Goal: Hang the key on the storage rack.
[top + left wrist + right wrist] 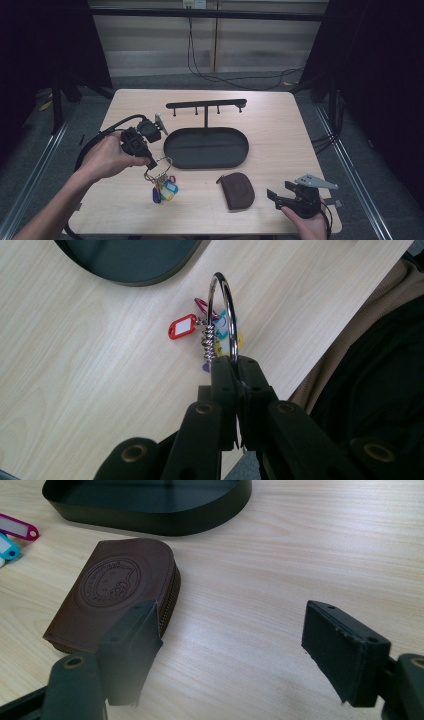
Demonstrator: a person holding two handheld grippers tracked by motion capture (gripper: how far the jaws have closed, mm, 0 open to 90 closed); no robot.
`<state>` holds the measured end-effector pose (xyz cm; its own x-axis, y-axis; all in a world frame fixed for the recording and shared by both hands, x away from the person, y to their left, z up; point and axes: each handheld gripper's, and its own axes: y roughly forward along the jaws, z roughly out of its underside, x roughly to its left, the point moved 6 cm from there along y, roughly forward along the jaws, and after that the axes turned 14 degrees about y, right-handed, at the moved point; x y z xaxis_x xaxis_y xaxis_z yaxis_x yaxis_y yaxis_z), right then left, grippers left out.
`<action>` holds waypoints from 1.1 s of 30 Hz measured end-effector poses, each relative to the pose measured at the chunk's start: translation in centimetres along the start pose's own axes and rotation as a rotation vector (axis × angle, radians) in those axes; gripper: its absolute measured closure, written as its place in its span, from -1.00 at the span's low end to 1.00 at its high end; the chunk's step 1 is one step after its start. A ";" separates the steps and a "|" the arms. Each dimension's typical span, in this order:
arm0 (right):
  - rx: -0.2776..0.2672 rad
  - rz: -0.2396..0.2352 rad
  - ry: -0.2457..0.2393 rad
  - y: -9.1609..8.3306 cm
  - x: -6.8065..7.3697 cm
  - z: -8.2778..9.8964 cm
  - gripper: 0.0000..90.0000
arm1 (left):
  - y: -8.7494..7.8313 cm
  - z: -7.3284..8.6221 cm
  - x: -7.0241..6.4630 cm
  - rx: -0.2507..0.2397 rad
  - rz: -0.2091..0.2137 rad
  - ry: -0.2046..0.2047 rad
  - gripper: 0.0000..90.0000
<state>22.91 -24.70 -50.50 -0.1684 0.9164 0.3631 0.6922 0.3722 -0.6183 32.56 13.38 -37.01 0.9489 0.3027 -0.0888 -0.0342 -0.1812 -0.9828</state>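
High view: the left gripper [150, 161] sits in the person's left hand [107, 157] above the pale wooden counter [280, 130], its jaws closed on a metal key ring [159, 167]. A bunch of coloured key tags [164, 189] hangs from the ring, just above the counter or brushing it; which, I cannot tell. Just beyond it stands a black oval tray [206, 148] with a hook rail [206, 104] on a post above it. A brown zip pouch [238, 190] lies flat to the right of the tags, and the right gripper [274, 196] rests near the counter's front right corner, jaws spread and empty.

Left gripper view: the jaws press together on the lower part of the key ring [222, 315], which stands up as a thin chrome loop. A small coiled spring link [208, 342] and the key tags [182, 326] dangle on its far side, over the wood.

Right gripper view: the jaws stand wide apart with nothing between them; the zip pouch [115, 592] lies just ahead of the left one, and the tray [150, 510] is farther off.

By my judgement the ring is light, stiff and slick, so it may swivel in a pinch on thin wire, and the tags will swing freely. Gripping the bare arc, clear of the spring and tags, looks soundest, leaving the open top of the loop free for a hook.
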 end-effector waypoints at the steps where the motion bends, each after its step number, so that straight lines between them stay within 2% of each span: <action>1: 0.000 0.000 0.001 0.0 0.0 0.0 -0.49 | -0.1 -0.1 0.1 -0.002 -0.009 0.001 0.95; 2: 0.000 0.000 0.001 0.0 0.0 0.0 -0.48 | -0.2 -0.2 0.1 -0.006 -0.016 -0.004 0.95; 8: 0.002 -0.001 0.002 0.0 0.0 0.0 -0.49 | -0.7 -0.4 0.1 0.009 0.005 0.007 0.95; 18: 0.005 -0.003 0.002 0.1 0.0 0.0 -0.49 | -2.0 -0.9 0.4 -0.002 -0.001 0.000 0.96; 26: 0.005 -0.001 -0.002 0.0 0.0 0.0 -0.50 | -2.9 -1.6 0.3 -0.010 0.001 0.025 0.96; 33: 0.006 -0.003 0.000 0.1 0.0 0.0 -0.50 | -3.3 -2.3 0.3 -0.016 -0.006 0.019 0.96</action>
<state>22.94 -24.67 -50.55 -0.1709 0.9153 0.3646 0.6878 0.3758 -0.6210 33.72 11.94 -33.43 0.9549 0.2860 -0.0797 -0.0234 -0.1949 -0.9805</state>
